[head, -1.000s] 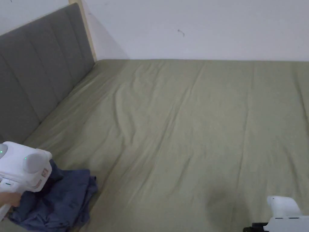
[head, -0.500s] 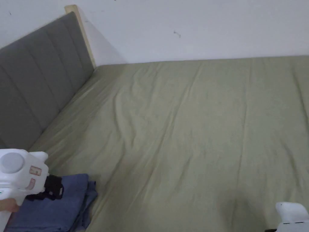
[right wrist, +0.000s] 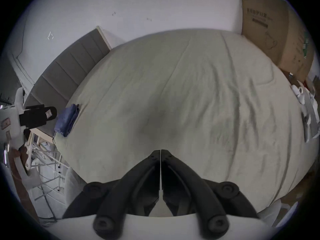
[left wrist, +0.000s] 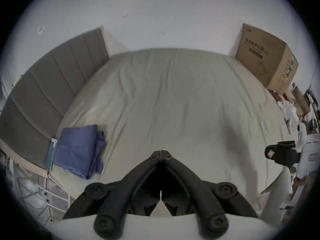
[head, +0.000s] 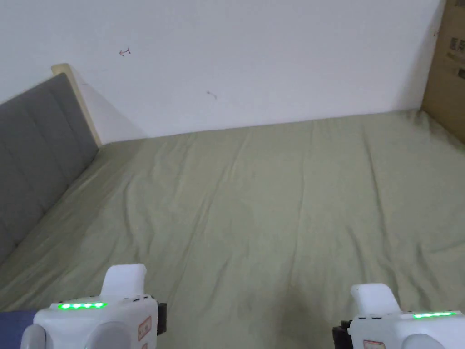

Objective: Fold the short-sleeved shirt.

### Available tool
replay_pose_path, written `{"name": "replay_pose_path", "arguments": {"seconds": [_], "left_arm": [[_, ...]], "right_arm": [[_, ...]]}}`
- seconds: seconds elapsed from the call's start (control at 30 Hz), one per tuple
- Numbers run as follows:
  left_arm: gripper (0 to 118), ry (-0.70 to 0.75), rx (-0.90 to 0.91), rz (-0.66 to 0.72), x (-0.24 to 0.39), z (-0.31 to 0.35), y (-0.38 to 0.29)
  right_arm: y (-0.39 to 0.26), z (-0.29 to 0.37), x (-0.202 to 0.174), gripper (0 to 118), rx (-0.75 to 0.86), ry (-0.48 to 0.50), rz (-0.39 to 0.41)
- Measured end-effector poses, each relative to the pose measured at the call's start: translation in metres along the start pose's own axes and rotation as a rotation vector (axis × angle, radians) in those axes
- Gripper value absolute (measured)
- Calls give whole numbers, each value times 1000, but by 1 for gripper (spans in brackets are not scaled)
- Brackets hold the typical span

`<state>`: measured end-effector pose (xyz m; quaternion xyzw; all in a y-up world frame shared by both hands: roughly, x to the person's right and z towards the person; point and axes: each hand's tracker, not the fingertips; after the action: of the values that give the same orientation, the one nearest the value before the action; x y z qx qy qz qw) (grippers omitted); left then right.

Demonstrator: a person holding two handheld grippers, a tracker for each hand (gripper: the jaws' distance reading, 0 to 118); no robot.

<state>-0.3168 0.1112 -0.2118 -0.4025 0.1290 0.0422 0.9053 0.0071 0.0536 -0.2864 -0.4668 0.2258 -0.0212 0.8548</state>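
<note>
I am holding my left gripper low over the near edge of the bed, its two black jaws clenched together on nothing. My right gripper is hovering beside it, well apart to the right, jaws likewise pressed together and carrying nothing. In the head view both white gripper bodies are sitting at the bottom, green lights glowing.

Beyond my jaws the olive-green bedsheet is stretching away, creased in long lines. Off to my left, near the corner by the grey padded headboard, the blue short-sleeved shirt is lying in a compact rectangle, one looser edge bulging on the side away from the headboard. A slim teal device is resting just beside it. At the far right a cardboard box is standing against the white wall.

I am judging the fold essentially done. To finish well, I would be keeping both grippers clear of the shirt so nothing gets dragged open, perhaps tucking that bulging edge flat.
</note>
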Motion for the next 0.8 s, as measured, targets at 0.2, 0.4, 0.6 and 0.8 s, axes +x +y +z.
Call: {"name": "replay_pose_path", "arguments": {"seconds": [0.2,0.4,0.6,0.8], "left_arm": [[0,71,241,-67,58,56,2],[0,71,430,-1,89,96,12],[0,91,634,-20,112,127,28],[0,65,699,-23,121,141,39]], "right_arm": [[13,40,0,2,191,-65,58],[36,96,-10,2,443,-115,115],[49,149,-21,2,670,-181,158],[51,173,-30,2,802,-285,151]]}}
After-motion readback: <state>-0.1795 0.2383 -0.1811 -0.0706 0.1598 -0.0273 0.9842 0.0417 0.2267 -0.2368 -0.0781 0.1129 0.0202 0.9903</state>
